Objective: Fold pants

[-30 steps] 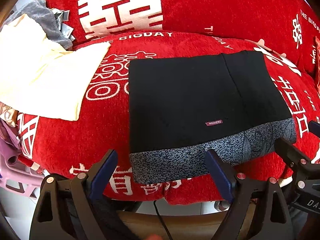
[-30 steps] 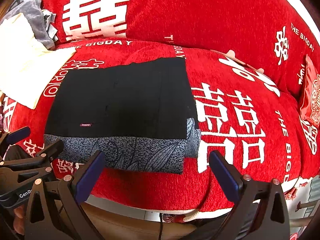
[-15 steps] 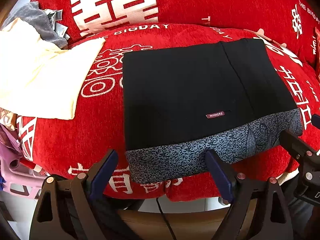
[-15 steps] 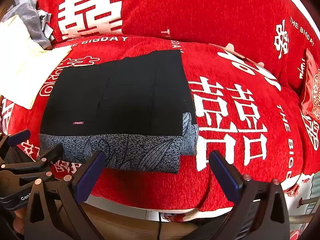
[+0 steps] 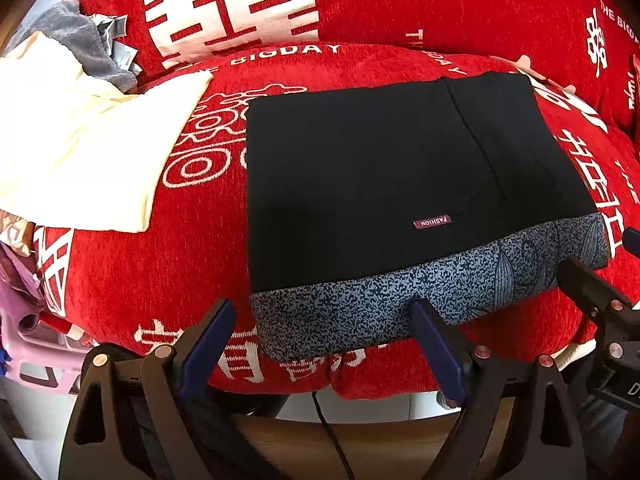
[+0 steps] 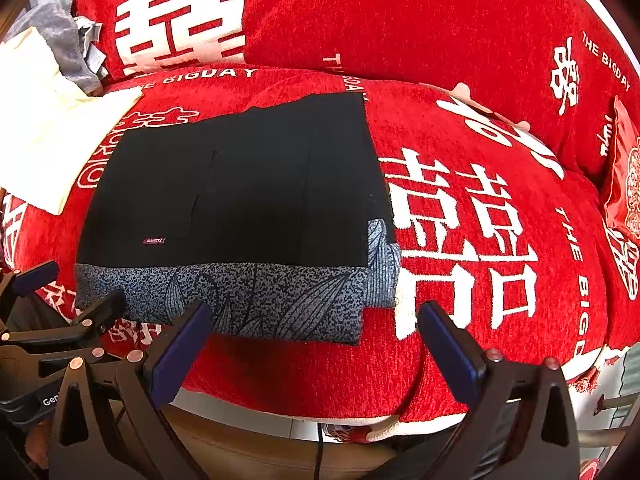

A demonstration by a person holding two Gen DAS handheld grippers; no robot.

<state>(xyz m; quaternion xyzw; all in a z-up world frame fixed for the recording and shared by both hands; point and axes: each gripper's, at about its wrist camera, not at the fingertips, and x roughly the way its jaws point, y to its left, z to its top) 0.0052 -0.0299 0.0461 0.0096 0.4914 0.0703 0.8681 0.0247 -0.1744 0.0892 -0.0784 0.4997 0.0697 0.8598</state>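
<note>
Nothing moved | left tool [image 5: 324,336], right tool [image 6: 316,340] wide open, empty | pants [image 5: 400,184] folded

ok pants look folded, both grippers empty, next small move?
Probably pull both back. The black pants lie as a flat, squared rectangle on the red sofa cover; left gripper and right gripper are open, touching nothing.

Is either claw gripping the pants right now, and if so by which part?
Neither. The left claw and right claw are both open and empty, just short of the patterned waistband. The folded black pants lie flat on the red sofa cushion.
</note>
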